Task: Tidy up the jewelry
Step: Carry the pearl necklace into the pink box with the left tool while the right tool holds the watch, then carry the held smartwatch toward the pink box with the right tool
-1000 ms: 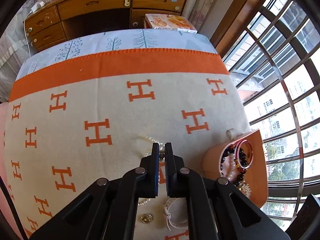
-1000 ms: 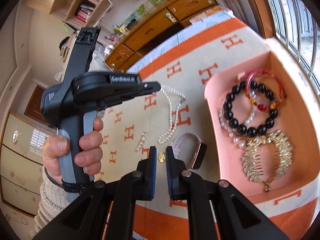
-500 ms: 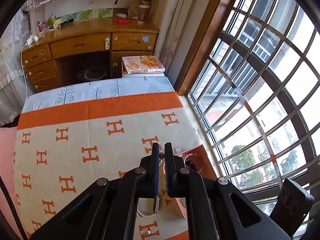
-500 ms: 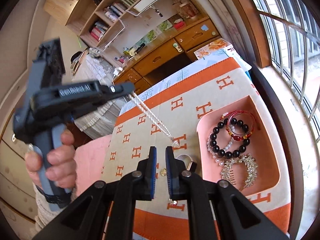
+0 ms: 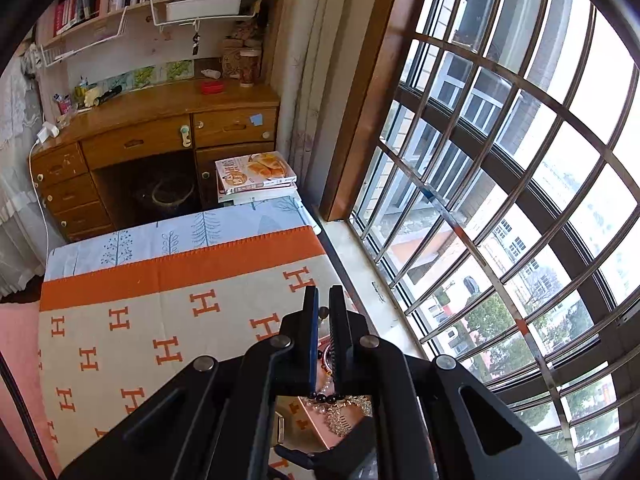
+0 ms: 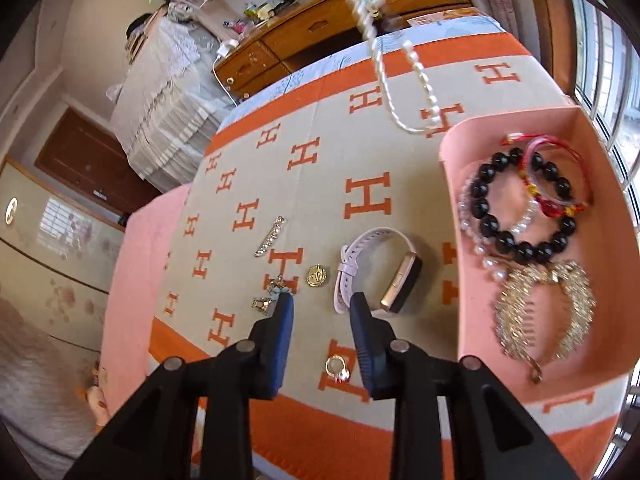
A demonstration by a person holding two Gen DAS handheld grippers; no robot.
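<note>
In the pink cardboard box [image 6: 450, 148] several bracelets already lie, my closed left gripper [image 5: 324, 312] holds the white pearl necklace [image 6: 384, 68] above it, and my empty right gripper [image 6: 322, 304], opening, hovers beside it over the gold ring [image 6: 336, 368].

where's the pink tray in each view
Left wrist: the pink tray is at the bottom centre, mostly hidden behind the shut left gripper; only a patch with beads and a gold comb shows.
Right wrist: the tray fills the right side, open and holding bracelets and the comb.
Shared landmark: the black bead bracelet, seen as a few beads in the left view.
</note>
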